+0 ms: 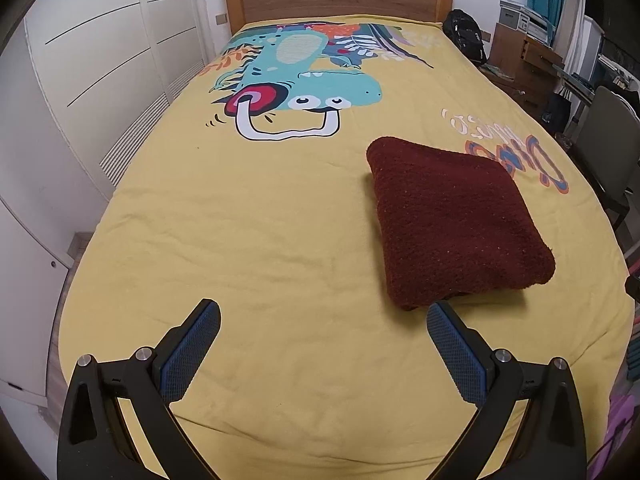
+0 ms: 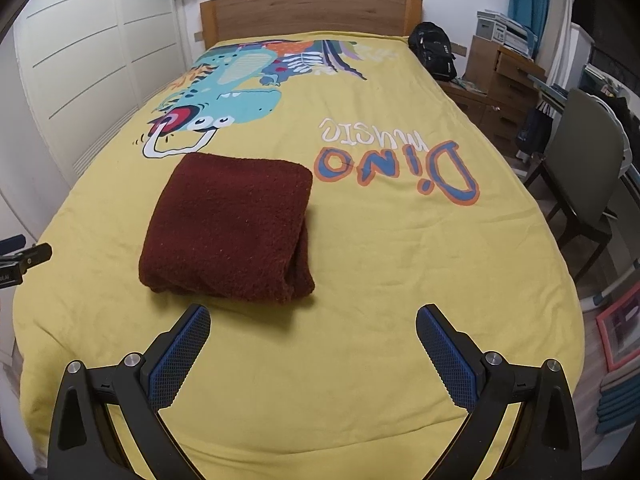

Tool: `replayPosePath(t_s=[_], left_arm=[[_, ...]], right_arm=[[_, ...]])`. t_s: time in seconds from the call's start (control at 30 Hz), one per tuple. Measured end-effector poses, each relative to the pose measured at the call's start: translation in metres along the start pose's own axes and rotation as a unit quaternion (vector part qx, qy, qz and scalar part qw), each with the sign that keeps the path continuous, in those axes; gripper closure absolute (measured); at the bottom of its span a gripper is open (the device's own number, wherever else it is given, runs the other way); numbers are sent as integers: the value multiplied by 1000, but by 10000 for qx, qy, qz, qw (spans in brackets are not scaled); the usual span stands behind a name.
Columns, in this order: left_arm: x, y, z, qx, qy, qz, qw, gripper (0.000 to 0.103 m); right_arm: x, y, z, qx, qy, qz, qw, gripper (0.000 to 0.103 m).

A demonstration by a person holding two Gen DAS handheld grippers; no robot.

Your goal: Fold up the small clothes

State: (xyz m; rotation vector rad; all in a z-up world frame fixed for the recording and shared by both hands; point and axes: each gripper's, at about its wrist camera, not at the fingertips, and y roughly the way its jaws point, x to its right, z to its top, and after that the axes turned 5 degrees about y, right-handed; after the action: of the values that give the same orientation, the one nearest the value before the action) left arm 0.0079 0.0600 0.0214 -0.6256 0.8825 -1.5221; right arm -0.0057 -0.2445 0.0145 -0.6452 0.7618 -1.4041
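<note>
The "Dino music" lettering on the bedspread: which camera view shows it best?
The right wrist view: the Dino music lettering lies whole and unobstructed there. In the left wrist view, the dark red folded garment hides part of it and the edge distorts it.

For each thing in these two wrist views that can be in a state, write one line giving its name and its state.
Dark red garment: folded into a compact rectangle, lying flat on the bedspread, held by nothing.
Yellow bedspread: spread over the bed, lightly creased.
Left gripper: open, holding nothing, beside the garment's near corner.
Right gripper: open, holding nothing, apart from the garment.
Desk chair: upright beside the bed.
</note>
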Motion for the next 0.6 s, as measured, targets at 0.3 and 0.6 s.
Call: replayPosePath(t_s=[0.3, 0.6], left_arm=[[-2, 1, 1, -20, -5, -34, 10000, 1], [-2, 1, 0, -38, 23, -44, 10000, 1]], right_arm=[[-2, -8, 3, 33, -61, -23, 10000, 0], [-2, -5, 3, -28, -54, -50, 10000, 0]])
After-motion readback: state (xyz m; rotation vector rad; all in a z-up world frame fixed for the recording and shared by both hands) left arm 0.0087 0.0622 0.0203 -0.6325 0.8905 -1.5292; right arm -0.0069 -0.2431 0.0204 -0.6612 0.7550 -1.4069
